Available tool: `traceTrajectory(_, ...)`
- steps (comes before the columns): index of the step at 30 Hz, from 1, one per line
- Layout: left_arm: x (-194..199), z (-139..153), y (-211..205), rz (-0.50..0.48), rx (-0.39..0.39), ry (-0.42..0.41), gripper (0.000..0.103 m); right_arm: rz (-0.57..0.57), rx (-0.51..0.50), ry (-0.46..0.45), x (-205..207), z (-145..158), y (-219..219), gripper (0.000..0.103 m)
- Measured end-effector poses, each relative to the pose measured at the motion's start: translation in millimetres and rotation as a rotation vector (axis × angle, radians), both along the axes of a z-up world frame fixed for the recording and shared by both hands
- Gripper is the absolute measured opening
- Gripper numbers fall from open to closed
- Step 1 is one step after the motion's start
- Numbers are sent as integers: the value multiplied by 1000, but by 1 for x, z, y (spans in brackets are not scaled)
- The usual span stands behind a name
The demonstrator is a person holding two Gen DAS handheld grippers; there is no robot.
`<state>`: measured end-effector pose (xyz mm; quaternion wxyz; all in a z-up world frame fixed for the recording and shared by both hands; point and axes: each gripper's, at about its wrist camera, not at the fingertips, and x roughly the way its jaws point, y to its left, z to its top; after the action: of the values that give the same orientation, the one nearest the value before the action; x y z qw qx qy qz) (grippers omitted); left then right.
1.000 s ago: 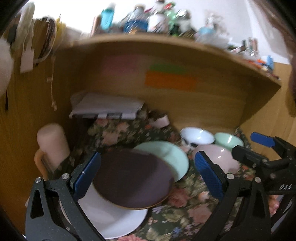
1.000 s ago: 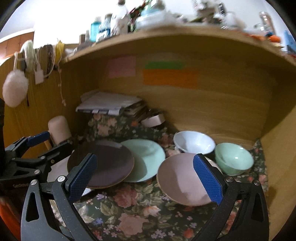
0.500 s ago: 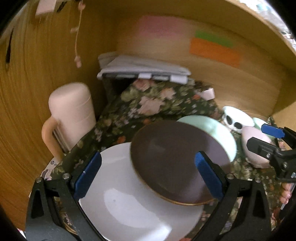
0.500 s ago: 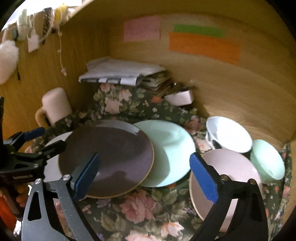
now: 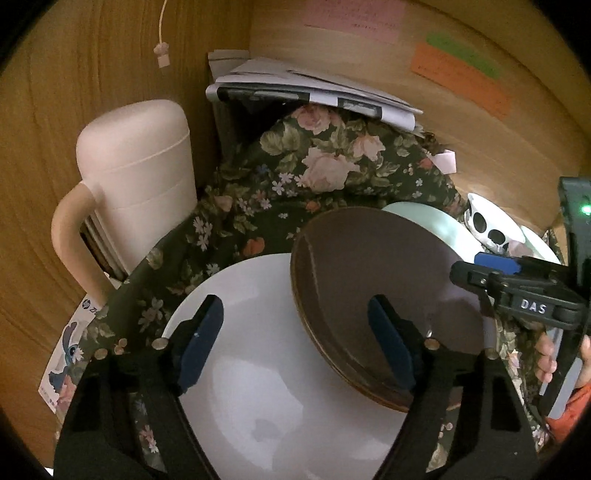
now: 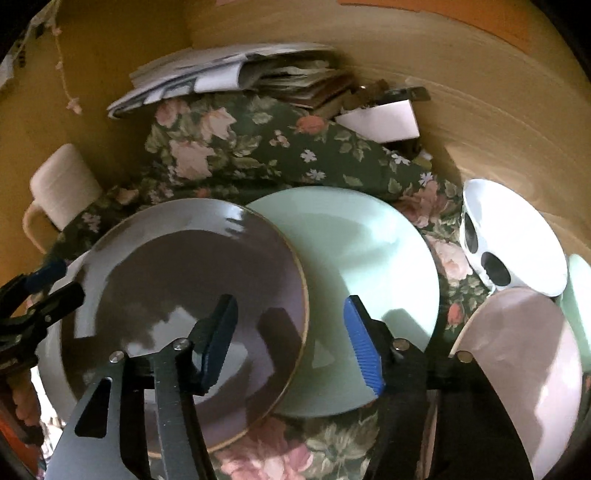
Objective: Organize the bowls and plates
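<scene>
Because both my grippers, left and right, have just been narrowing with nothing gripped, the brown plate overlapping the white plate and green plate could slide if nudged.

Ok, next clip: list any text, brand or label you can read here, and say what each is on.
"DAS": white label on the right tool, seen in the left wrist view.
"hp" logo, then "Z" and cut-off letters: card with a blue cartoon figure, lower left, partly under the cloth.
Pink note, green note, orange note on the back wall: writing too small to read.
Papers at the back: print unreadable.
</scene>
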<state>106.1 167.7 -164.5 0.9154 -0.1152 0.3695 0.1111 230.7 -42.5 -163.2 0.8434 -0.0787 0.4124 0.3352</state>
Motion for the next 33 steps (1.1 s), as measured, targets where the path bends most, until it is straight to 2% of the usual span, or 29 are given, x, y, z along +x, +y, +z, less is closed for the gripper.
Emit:
traceTrajectory(3, 3, -2, 0, -9, -15, 6, 74, 4, -5, -3, 4, 1, 2, 53)
traceTrajectory(7, 6, -2, 0, -24, -30, 13, 66, 21, -2, 26, 11, -1, 7, 40)
traceTrajectory(12, 7, -3, -1, -39, -50, 18, 53, 29, -9, 59, 19, -6, 9, 36)
traceTrajectory(20, 9, -8, -2, -59, -87, 29, 42, 57, -2, 76, 17, -7, 14, 33)
traceTrajectory(22, 9, -7, -2, -65, -89, 29, 37, 58, -5, 72, 15, -6, 17, 33)
traceTrajectory(29, 4, -9, -1, -68, -86, 40, 32, 89, -6, 44, -3, 2, 19, 33)
traceTrajectory(33, 1, -12, 10, -43, -132, 48, 32, 110, 4, 34, -13, 4, 20, 33)
